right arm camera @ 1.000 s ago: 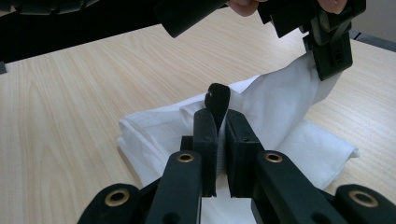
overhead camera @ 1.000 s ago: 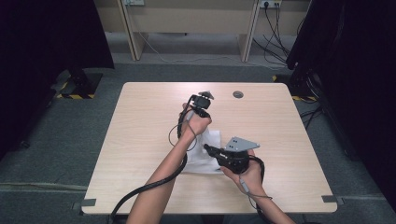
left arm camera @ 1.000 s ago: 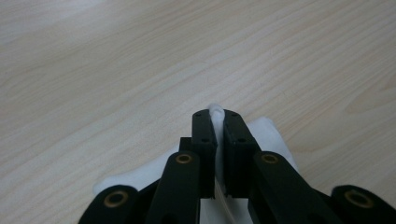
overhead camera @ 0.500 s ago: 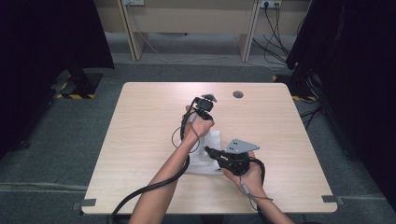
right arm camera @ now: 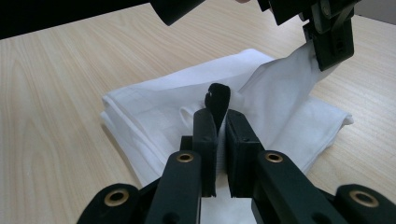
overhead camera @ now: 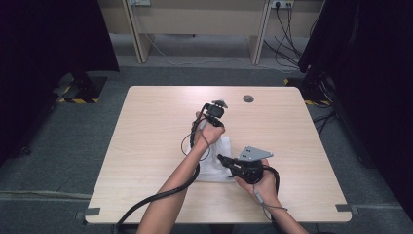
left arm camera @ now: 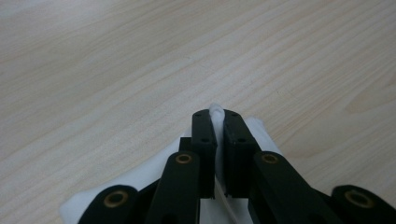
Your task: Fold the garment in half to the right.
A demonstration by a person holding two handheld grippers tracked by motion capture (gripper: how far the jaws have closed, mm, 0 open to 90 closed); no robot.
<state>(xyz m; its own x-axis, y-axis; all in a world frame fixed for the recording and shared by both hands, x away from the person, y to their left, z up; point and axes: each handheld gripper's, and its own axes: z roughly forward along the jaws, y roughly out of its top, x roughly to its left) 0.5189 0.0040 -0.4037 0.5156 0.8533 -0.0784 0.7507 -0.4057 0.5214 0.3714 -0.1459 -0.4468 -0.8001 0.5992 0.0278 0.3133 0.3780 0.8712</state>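
White cloth, soft and light, lies folded mid-table, pinched by both grippers.

From above, left gripper lifts a corner. Left gripper view: clenched on cloth. Right gripper view: right gripper clamps a fold; hems look the surest hold.

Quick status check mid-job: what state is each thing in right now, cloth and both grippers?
White cloth: folded, lying on the table, one corner lifted.
Left gripper: shut on the cloth's raised corner, held above the table.
Right gripper: shut on a fold of the cloth, low near the table.
Table: bare wood around the cloth.
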